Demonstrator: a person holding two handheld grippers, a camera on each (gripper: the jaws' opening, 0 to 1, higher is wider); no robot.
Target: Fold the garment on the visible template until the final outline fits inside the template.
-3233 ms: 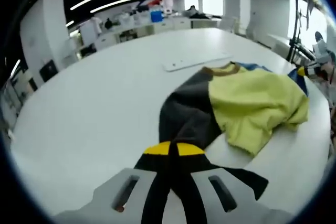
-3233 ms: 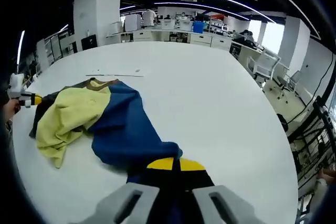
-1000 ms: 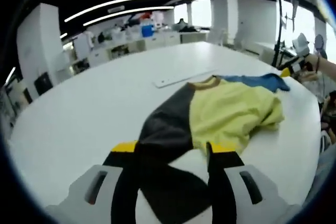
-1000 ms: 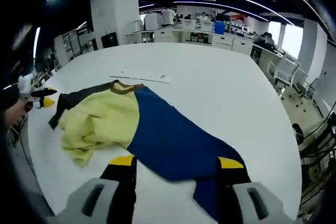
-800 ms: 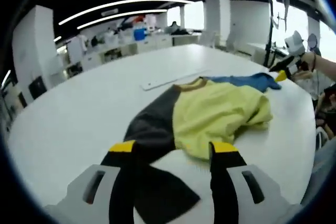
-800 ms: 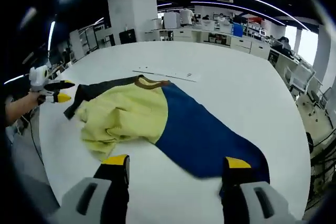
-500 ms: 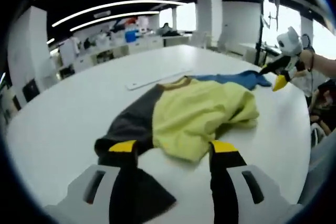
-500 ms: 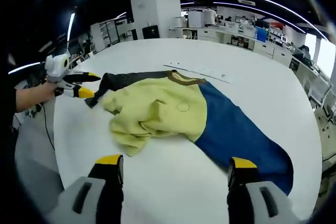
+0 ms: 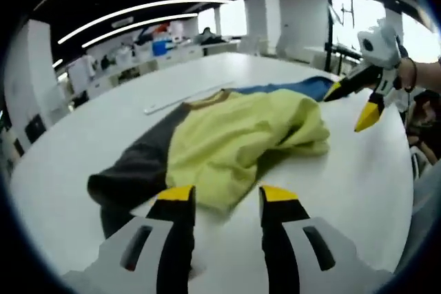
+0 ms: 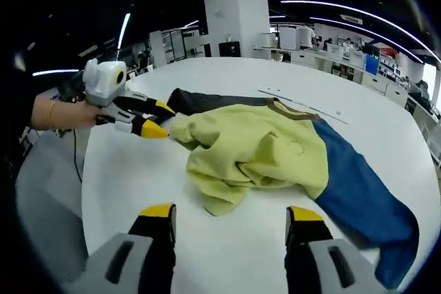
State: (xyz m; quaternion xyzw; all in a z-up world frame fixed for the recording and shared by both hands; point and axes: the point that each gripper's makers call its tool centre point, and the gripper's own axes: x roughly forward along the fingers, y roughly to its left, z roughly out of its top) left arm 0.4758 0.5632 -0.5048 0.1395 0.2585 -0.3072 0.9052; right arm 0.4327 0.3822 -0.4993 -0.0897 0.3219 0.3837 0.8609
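Open-plan office/lab: rows of desks (image 10: 324, 53), white pillars (image 10: 238, 12), strip ceiling lights (image 9: 138, 15).

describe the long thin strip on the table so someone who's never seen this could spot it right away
Start from the big round white table and find the yellow, blue and dark grey garment bunched in its middle. Just past the garment's brown collar, on the side away from the tongs, lies a long flat white strip with small dark marks. It is the only straight, rigid-looking thing there, nearly the table's own colour.
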